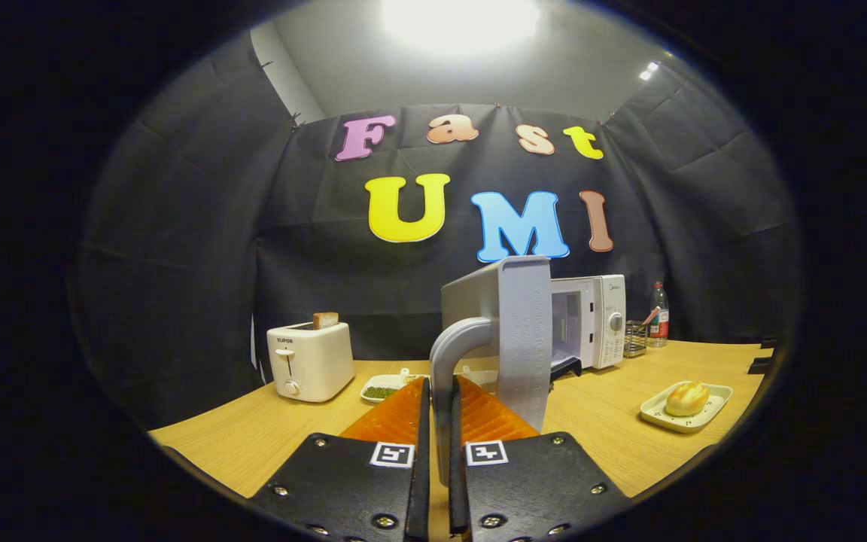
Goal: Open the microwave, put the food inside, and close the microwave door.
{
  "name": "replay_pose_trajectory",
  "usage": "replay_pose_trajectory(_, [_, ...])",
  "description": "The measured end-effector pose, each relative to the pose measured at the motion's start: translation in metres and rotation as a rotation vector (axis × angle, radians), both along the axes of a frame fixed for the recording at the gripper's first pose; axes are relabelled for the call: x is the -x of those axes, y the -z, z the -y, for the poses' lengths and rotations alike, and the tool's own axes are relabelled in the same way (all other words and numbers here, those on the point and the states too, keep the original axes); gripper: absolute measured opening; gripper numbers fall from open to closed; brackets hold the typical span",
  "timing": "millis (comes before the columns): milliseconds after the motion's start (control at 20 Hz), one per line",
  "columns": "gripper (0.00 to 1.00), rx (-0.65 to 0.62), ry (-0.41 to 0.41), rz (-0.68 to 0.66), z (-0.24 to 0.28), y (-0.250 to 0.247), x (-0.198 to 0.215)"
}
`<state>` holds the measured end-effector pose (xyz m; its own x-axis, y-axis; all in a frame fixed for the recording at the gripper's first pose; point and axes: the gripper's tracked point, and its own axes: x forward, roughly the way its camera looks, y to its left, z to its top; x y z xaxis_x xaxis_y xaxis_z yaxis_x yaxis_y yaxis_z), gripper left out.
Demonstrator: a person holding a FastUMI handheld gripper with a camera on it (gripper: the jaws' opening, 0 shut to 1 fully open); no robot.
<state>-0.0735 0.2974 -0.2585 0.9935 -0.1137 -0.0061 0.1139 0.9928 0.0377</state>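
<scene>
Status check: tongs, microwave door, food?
Tongs shut on door handle. Microwave door swung open. Bread roll on tray beside it, not yet loaded. Nothing blocking.

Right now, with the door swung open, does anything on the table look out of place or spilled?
Nothing stands out. The tool is shut on the handle of the microwave door, which is wide open. The bun sits upright on its tray; the toaster stands level.

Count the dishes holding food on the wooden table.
2: a white rectangular tray with a bread roll, right of the gripper; a small white dish of green beans beside the toaster. Others may hide behind the open door.
</scene>
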Motion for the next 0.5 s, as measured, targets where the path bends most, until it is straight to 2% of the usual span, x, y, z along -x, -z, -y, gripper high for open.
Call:
replay_pose_trajectory(50, [0.16, 0.005, -0.003, -0.009, 0.001, 0.002, -0.001])
replay_pose_trajectory(150, [0.35, -0.014, -0.022, -0.033, 0.002, 0.002, 0.001])
replay_pose_trajectory(200, [0.49, -0.015, -0.043, -0.051, 0.003, 0.003, 0.001])
replay_pose_trajectory(300, [0.64, -0.017, -0.077, -0.088, 0.009, 0.002, 0.007])
replay_pose_trajectory(350, [0.66, -0.030, -0.124, -0.105, 0.005, 0.001, 0.010])
replay_pose_trajectory(400, [0.83, -0.026, -0.134, -0.118, 0.012, 0.000, 0.016])
replay_pose_trajectory(450, [0.89, -0.030, -0.170, -0.117, 0.013, -0.003, 0.022])
replay_pose_trajectory(500, [0.89, -0.040, -0.215, -0.112, 0.010, -0.006, 0.031])
